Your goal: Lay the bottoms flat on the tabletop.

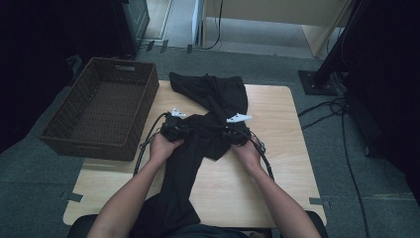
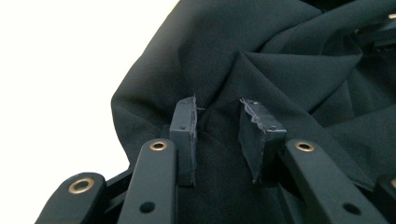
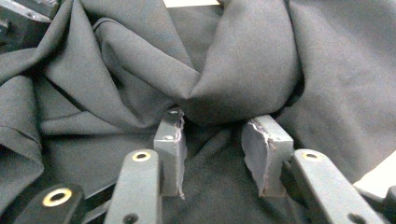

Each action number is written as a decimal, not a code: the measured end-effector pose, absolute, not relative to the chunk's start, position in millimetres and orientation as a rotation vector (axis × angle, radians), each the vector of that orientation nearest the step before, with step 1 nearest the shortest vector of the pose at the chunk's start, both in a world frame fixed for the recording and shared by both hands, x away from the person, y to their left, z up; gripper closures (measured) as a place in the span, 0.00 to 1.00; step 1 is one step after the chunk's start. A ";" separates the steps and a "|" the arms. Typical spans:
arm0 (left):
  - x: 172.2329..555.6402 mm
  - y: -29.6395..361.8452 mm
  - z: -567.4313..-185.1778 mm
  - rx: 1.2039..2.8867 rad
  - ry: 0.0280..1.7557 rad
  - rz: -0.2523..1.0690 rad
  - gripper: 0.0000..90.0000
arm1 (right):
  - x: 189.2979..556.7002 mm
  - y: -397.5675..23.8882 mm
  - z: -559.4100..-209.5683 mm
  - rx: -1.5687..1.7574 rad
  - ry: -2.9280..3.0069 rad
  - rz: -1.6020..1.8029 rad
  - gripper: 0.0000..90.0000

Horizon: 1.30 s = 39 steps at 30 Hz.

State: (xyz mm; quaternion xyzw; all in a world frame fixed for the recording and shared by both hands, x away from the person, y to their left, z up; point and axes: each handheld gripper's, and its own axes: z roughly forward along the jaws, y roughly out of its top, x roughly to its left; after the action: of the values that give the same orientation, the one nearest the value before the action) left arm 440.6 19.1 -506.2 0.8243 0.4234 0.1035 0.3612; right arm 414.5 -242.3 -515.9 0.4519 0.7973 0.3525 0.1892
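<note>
From above, a black cloth (image 1: pixel 208 129) lies across the wooden table (image 1: pixel 277 163) and hangs off the near edge. The left gripper (image 1: pixel 184 130) and right gripper (image 1: pixel 225 133) sit on its middle, close together. A brown basket (image 1: pixel 64 134) stands at the left with nothing in it.

In the left gripper view, the jaws are partly apart with the cloth (image 2: pixel 280 70) bunched between them, not squeezed.

In the right gripper view, the jaws are partly apart too, a fold of cloth (image 3: pixel 243 74) just ahead of them.
</note>
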 end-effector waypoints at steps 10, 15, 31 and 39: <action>436.5 37.2 -498.4 2.086 1.109 0.199 0.99 | 450.1 -239.4 -511.8 1.314 2.227 0.921 0.94; 411.5 52.5 -492.8 2.085 1.092 0.180 0.99 | 440.6 -256.0 -507.5 1.347 2.252 0.879 0.99; 371.8 82.4 -496.5 2.075 1.120 0.111 0.98 | 399.0 -311.0 -502.2 1.443 2.154 0.980 0.98; 374.8 84.2 -501.5 2.043 1.139 0.090 0.97 | 391.1 -315.3 -497.9 1.444 2.131 1.049 0.83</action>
State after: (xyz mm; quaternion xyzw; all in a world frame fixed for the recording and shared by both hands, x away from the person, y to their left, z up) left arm 374.8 84.2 -501.5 0.8038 0.4482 0.0354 0.3895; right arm 391.1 -315.3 -497.9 0.5111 0.7542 0.3712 0.1797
